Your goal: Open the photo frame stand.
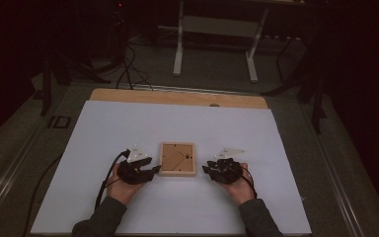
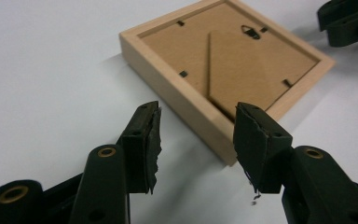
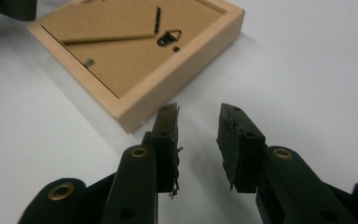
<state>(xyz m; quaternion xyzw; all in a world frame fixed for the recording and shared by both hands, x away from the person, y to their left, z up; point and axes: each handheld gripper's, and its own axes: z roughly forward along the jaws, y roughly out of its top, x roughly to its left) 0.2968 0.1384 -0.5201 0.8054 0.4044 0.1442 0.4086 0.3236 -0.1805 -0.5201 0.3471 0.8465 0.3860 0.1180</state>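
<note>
A small square wooden picture frame lies face down on the white sheet, its brown backing board with stand and hanger upward. My left gripper sits just left of the frame, and in the left gripper view its jaws stand open, astride the frame's near corner without pressing it. My right gripper rests just right of the frame. In the right gripper view its jaws are open with nothing between them, the frame's corner just ahead and to the left.
The white sheet covers a wooden tabletop whose far edge shows bare. Beyond the table stand a white desk frame and dark stands with cables on the floor. The other gripper's black jaws show at the top right of the left gripper view.
</note>
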